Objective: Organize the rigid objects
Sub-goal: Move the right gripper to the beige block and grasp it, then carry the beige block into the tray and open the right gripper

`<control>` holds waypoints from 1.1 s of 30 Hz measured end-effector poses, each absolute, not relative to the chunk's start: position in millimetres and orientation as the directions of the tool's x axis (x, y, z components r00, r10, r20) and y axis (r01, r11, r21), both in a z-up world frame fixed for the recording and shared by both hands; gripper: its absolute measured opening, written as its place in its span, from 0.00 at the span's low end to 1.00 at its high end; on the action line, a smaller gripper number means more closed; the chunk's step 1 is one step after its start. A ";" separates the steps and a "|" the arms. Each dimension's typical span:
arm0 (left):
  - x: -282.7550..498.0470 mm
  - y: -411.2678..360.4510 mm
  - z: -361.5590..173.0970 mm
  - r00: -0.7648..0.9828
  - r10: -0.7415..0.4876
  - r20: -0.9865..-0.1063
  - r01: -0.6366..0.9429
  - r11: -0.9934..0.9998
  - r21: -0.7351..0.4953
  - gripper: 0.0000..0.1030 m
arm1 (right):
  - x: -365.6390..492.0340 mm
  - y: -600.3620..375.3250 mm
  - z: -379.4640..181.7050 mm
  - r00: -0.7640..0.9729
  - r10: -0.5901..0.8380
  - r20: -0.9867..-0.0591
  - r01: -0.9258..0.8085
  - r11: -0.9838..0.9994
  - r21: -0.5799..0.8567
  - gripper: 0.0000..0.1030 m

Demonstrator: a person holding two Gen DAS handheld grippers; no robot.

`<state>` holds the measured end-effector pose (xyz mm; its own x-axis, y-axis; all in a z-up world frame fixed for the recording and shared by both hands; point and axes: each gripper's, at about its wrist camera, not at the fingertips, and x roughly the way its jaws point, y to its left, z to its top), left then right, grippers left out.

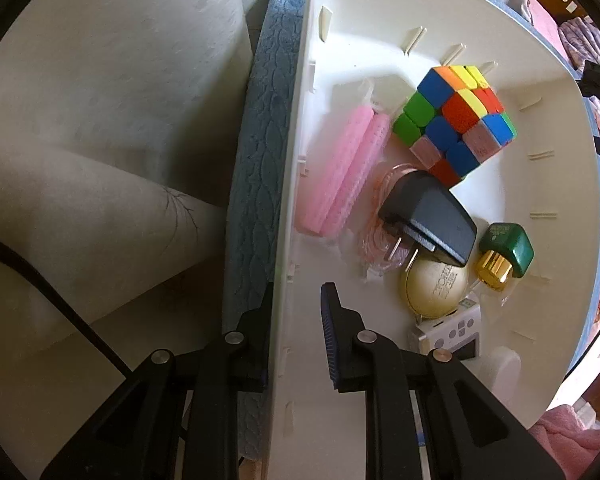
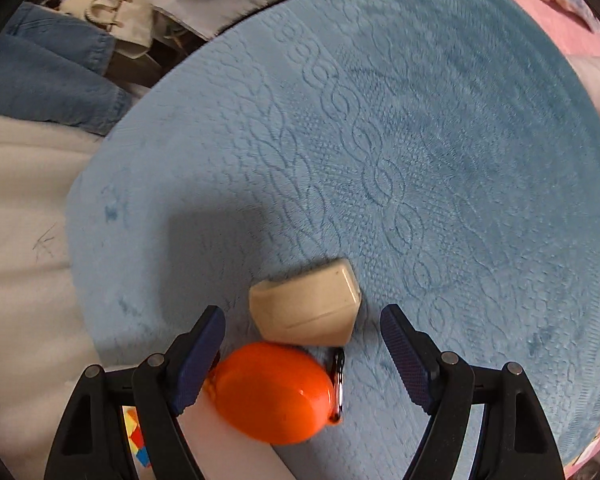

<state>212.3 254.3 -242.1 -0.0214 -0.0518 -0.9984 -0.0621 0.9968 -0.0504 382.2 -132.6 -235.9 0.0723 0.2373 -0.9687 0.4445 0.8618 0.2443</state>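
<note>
A white plastic bin (image 1: pixel 400 8) stands on a blue textured mat (image 1: pixel 260 128). In it lie a colour cube (image 1: pixel 456 120), two pink rolls (image 1: pixel 340 172), a black plug charger (image 1: pixel 428 220), a green bottle with a gold cap (image 1: pixel 504 252), a gold round case (image 1: pixel 434 288) and a white button device (image 1: pixel 448 332). My left gripper (image 1: pixel 296 312) points down astride the bin's left wall, shut on it. My right gripper (image 2: pixel 303 312) hangs open over a cream block (image 2: pixel 306 308) and an orange egg-shaped thing (image 2: pixel 272 392) with a metal clip, touching neither.
The blue mat (image 2: pixel 420 140) spreads wide beyond the cream block. White bedding (image 2: pixel 24 220), blue denim (image 2: pixel 48 76) and pink cloth (image 2: pixel 560 12) lie around it. The bin's corner (image 2: pixel 228 440) and the cube (image 2: pixel 134 440) show under my right gripper. A black cable (image 1: pixel 60 300) crosses the white sheet.
</note>
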 end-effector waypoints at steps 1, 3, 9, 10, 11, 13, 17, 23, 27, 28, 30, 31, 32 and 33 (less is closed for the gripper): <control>215.3 256.7 -242.5 -0.023 -0.054 -0.998 -0.065 0.997 -0.052 0.20 | 383.4 -131.9 -238.6 0.066 0.236 -0.969 0.447 0.862 0.240 0.78; 220.9 259.3 -238.8 -0.025 -0.054 -0.998 -0.067 0.996 -0.053 0.20 | 386.0 -129.6 -243.7 0.049 0.232 -0.971 0.449 0.864 0.229 0.78; 222.1 263.3 -235.1 -0.025 -0.058 -0.998 -0.072 0.996 -0.056 0.20 | 388.5 -124.4 -258.1 -0.003 0.214 -0.977 0.474 0.860 0.187 0.78; 222.8 264.8 -234.4 -0.024 -0.059 -0.998 -0.074 0.996 -0.057 0.20 | 388.1 -123.1 -259.5 -0.006 0.207 -0.978 0.474 0.862 0.180 0.78; 223.4 265.0 -234.2 -0.023 -0.059 -0.998 -0.075 0.996 -0.057 0.20 | 388.8 -121.9 -259.8 -0.007 0.202 -0.979 0.474 0.863 0.175 0.78; 222.0 264.2 -233.7 -0.019 -0.060 -0.998 -0.076 0.995 -0.058 0.20 | 389.5 -120.1 -259.9 -0.012 0.194 -0.981 0.471 0.866 0.166 0.78; 220.4 265.7 -231.7 -0.009 -0.059 -0.998 -0.080 0.995 -0.058 0.20 | 394.8 -111.0 -262.1 -0.031 0.153 -0.988 0.439 0.890 0.124 0.68; 210.3 268.7 -227.4 0.018 -0.063 -0.998 -0.093 0.994 -0.064 0.20 | 388.0 -102.1 -259.5 -0.016 0.121 -0.993 0.375 0.921 0.106 0.62; 204.7 266.0 -225.5 0.027 -0.050 -0.998 -0.082 0.995 -0.052 0.20 | 378.6 -101.1 -256.7 0.017 0.138 -0.990 0.330 0.934 0.136 0.61; 203.3 265.2 -224.6 0.030 -0.041 -0.999 -0.074 0.996 -0.043 0.20 | 376.0 -101.1 -256.2 0.020 0.137 -0.990 0.320 0.938 0.136 0.61; 201.5 262.5 -223.1 0.038 -0.025 -0.999 -0.060 0.998 -0.027 0.20 | 365.6 -103.0 -254.9 0.021 0.141 -0.990 0.320 0.937 0.140 0.61; 201.0 259.7 -223.1 0.038 -0.020 -0.999 -0.055 0.998 -0.022 0.20 | 361.1 -104.7 -255.0 0.022 0.151 -0.988 0.330 0.932 0.150 0.61; 199.8 258.4 -222.1 0.041 -0.013 -0.999 -0.045 0.999 -0.015 0.20 | 357.4 -107.3 -254.9 0.023 0.162 -0.987 0.342 0.926 0.160 0.61; 200.8 254.4 -221.6 0.043 -0.008 -0.999 -0.038 0.999 -0.010 0.20 | 351.4 -111.3 -254.6 0.022 0.177 -0.984 0.360 0.917 0.174 0.61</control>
